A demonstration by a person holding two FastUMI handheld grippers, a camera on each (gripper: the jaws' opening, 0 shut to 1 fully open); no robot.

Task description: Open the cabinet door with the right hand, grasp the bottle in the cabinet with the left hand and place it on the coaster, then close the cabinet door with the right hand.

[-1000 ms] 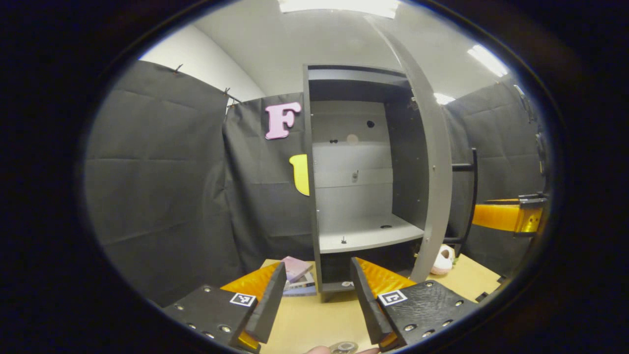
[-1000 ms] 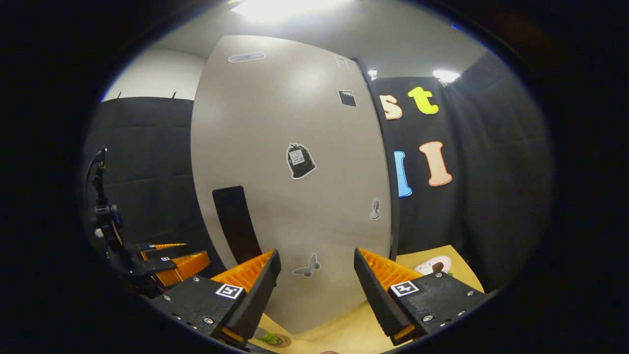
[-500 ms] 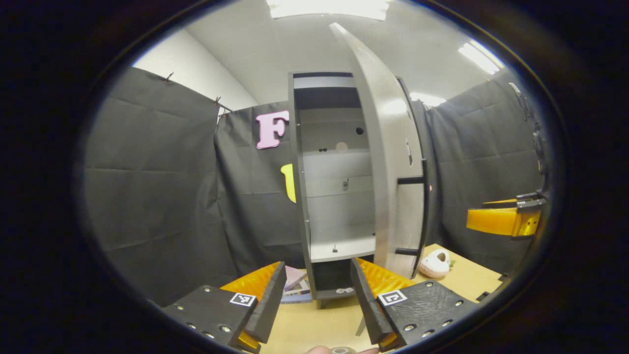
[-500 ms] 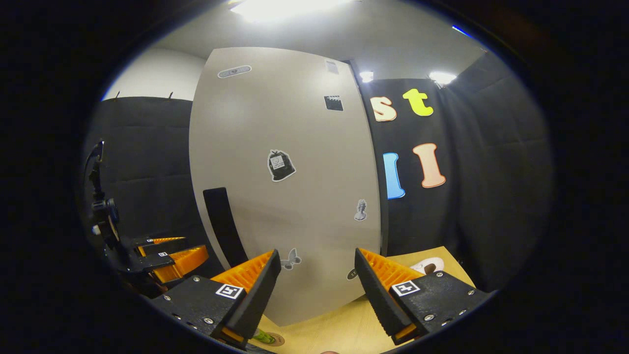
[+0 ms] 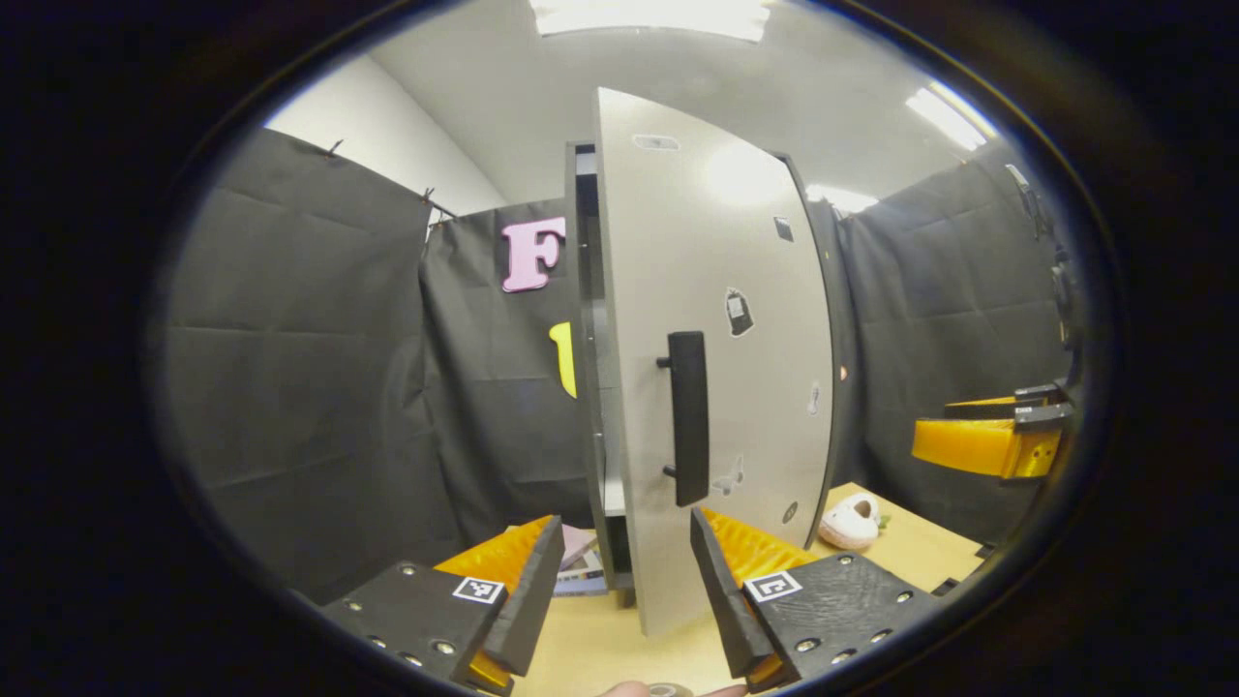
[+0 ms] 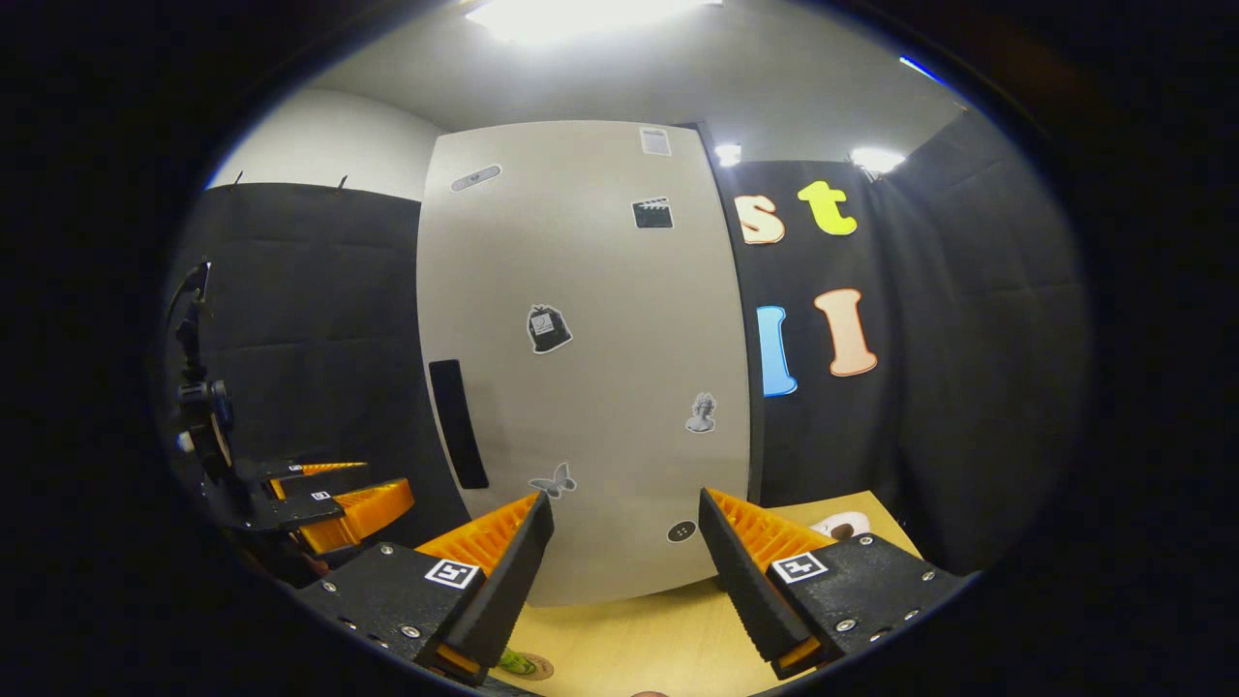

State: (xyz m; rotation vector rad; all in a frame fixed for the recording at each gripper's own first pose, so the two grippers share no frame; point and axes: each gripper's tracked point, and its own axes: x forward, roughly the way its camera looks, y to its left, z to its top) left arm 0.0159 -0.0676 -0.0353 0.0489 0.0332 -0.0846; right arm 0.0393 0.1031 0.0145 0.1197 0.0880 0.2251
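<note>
- The cabinet door (image 5: 716, 368) stood almost closed, with a narrow gap at its handle (image 5: 687, 418) side.
- The left tool (image 5: 619, 590) was released and empty, above the tabletop (image 5: 600, 649).
- The right tool (image 6: 624, 571) was released too, facing the door, not touching it.
- The bottle (image 6: 515, 663) stood on the coaster (image 6: 537, 668) at the lower edge.

One cabinet door (image 6: 590, 358), one handle (image 5: 687, 416), six stickers, two tools, one slipper (image 5: 850, 521)
</note>
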